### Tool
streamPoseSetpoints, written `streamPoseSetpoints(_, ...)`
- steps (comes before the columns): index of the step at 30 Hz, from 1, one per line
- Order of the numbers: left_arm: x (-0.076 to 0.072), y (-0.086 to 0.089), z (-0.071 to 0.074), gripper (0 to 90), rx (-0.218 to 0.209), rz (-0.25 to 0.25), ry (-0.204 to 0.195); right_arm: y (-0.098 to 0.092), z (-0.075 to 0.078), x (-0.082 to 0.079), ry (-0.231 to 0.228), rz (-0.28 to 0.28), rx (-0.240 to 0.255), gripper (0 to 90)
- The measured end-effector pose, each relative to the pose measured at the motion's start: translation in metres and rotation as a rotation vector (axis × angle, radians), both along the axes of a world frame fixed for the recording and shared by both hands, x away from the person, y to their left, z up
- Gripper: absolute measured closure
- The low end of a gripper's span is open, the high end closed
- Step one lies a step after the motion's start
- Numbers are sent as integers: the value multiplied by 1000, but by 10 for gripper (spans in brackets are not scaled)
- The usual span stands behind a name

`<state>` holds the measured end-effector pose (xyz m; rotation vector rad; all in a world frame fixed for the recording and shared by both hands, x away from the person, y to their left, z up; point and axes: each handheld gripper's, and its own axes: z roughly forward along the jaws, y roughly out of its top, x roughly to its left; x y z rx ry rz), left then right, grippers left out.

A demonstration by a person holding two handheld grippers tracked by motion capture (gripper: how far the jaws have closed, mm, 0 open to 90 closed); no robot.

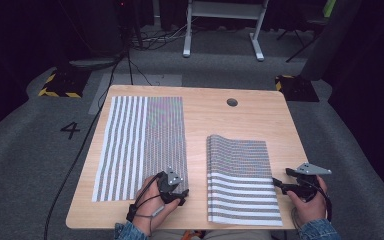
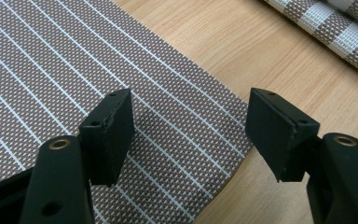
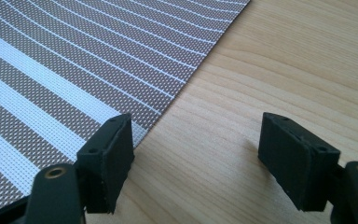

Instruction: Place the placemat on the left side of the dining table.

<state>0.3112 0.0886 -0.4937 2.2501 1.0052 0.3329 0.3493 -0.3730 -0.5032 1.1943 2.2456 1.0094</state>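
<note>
High view: left tool (image 1: 182,196) gapes empty over the flat placemat's (image 1: 140,140) corner; right tool (image 1: 279,179) likewise open.

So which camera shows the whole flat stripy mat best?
The high view: the flat striped placemat lies fully in frame on the table, all four edges visible. The left gripper view shows just its near corner beneath the open left gripper. The right gripper view shows the folded placemat instead.
</note>
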Motion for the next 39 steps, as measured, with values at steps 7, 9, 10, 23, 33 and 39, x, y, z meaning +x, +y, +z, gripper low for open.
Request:
streamPoseSetpoints(7,2,9,1,603,-15,54,-19,0,0,0,0,0,1,266)
streamPoseSetpoints(9,2,8,0,640,-26,68,-17,0,0,0,0,0,1,266)
streamPoseSetpoints(10,2,9,0,660,-25,72,-16,0,0,0,0,0,1,267)
streamPoseSetpoints(23,3,22,-4,885,-89,127,-54,0,0,0,0,0,1,266)
streamPoseSetpoints(33,12,51,0,889,-115,257,-72,0,0,0,0,1,1,266)
streamPoseSetpoints(39,12,66,-1,890,-109,300,-69,0,0,0,0,1,2,266)
